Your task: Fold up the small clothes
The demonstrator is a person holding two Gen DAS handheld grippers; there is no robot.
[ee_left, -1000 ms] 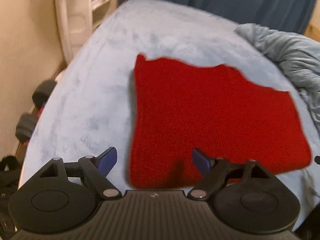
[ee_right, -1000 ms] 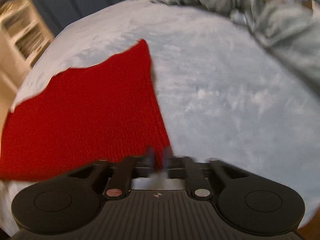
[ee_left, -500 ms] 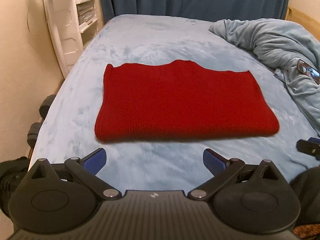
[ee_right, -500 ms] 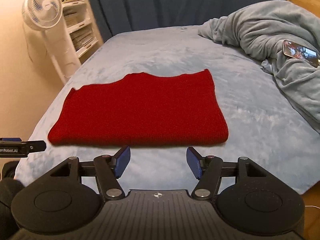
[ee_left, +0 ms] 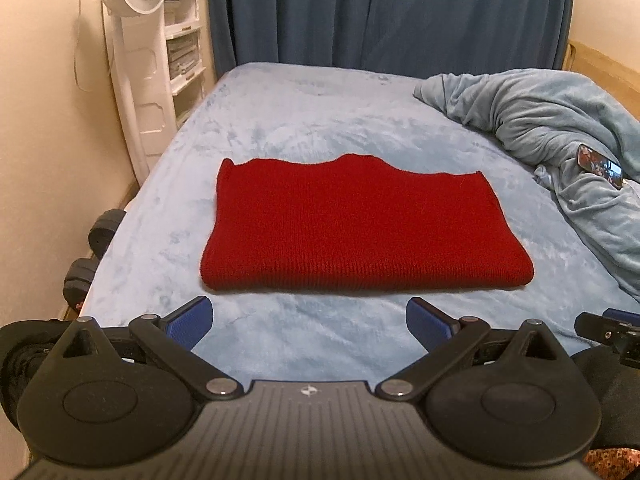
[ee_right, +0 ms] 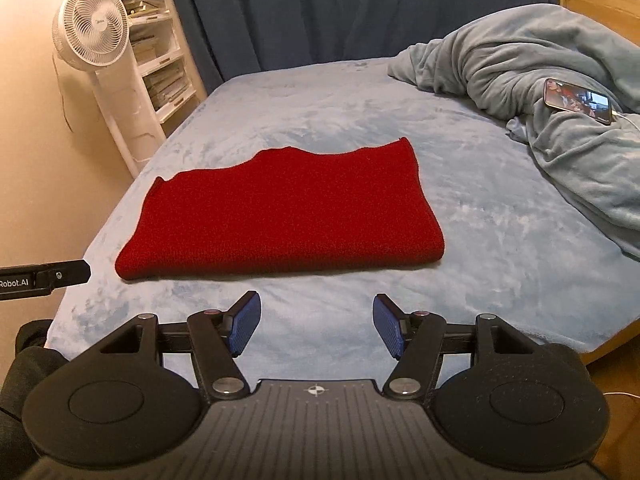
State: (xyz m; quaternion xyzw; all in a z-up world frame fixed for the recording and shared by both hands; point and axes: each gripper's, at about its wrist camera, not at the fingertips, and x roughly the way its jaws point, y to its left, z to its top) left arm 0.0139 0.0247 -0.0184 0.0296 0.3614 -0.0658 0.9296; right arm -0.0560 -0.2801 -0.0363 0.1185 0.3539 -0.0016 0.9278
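A folded red knit garment (ee_left: 356,224) is seen lying flat on the light-blue bed cover (ee_left: 320,120), untouched, while the left gripper (ee_left: 310,318) and the right gripper (ee_right: 316,324) are held spread and empty, short of its near edge.

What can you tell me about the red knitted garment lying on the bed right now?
The red knitted garment is deep red with a fine ribbed knit, apparently wool-like. It is folded into a flat, roughly rectangular stack, with a thick rounded fold along the near edge and a wavy, uneven far edge. It lies flat near the middle of the light blue fleece bed cover, touching only that. Neither gripper touches it, and the crumpled blanket to its right lies apart.
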